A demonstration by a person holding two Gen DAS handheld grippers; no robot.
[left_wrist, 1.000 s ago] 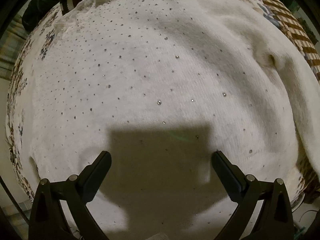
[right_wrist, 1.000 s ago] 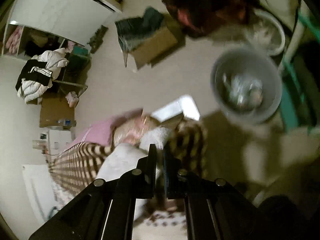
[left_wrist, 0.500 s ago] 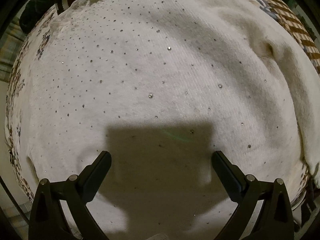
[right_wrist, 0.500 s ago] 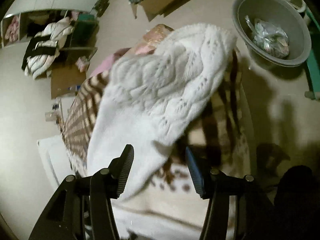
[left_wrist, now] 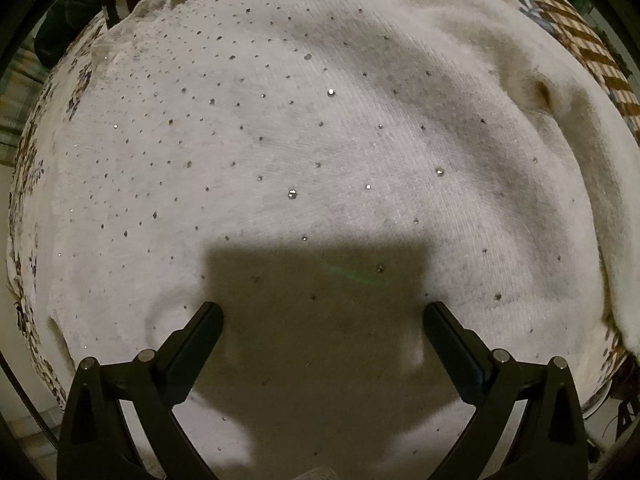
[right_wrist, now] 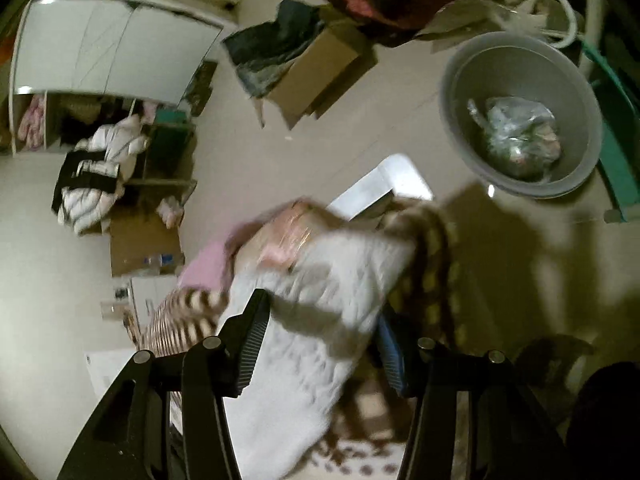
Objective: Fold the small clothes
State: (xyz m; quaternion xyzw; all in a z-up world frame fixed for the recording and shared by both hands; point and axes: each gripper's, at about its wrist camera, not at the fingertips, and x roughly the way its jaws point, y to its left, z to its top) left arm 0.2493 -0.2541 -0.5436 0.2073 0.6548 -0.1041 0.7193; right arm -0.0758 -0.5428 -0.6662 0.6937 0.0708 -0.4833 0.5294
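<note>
A white knit sweater (left_wrist: 304,152) studded with small rhinestones fills the left wrist view, spread flat on a patterned bedcover. My left gripper (left_wrist: 322,316) is open and hovers close above its lower part, casting a square shadow. A sleeve fold (left_wrist: 540,92) lies at the right. In the right wrist view, blurred by motion, a white knit part of the sweater (right_wrist: 320,320) lies on the bed below my right gripper (right_wrist: 322,312), which is open and empty.
A brown checked bedcover (left_wrist: 580,40) shows at the right edge. In the right wrist view a grey tub (right_wrist: 520,116) with a plastic bag, a cardboard box (right_wrist: 320,72), a wardrobe (right_wrist: 112,52) and a pink item (right_wrist: 208,268) are around the bed.
My right gripper went from shut to open, letting go of the white knit part, then pulled back from it. My left gripper moved slightly closer over the sweater.
</note>
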